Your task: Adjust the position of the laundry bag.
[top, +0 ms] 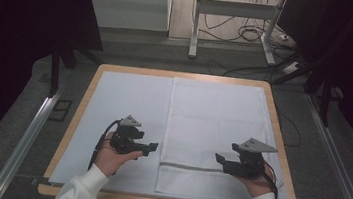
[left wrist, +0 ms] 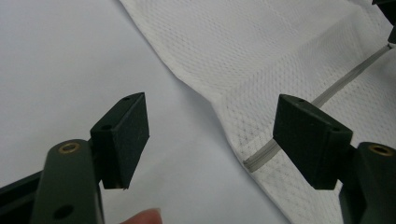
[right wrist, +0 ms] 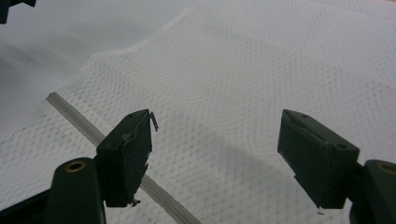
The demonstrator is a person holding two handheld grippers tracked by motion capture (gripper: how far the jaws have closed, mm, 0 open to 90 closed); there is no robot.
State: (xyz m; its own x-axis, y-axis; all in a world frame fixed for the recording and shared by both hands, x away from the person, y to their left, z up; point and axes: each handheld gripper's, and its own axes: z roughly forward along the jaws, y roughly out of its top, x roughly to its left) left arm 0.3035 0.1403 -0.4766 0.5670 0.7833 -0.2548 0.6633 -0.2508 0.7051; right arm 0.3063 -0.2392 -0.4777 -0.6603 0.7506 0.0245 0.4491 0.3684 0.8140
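Pale sheeting covers the wooden table (top: 90, 87), and a folded white mesh cloth (top: 216, 129) with a grey stripe (top: 192, 167) lies on its right half. Left gripper (top: 153, 148) hovers beside the cloth's left edge, jaws wide apart, empty. Right gripper (top: 219, 159) hovers over the cloth, jaws likewise spread, holding nothing.

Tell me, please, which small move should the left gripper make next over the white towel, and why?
Probably ease the left gripper toward the towel's near left edge. Its jaws stand open with nothing between them, just short of that edge near the grey stripe, while the right gripper hangs open over the towel.
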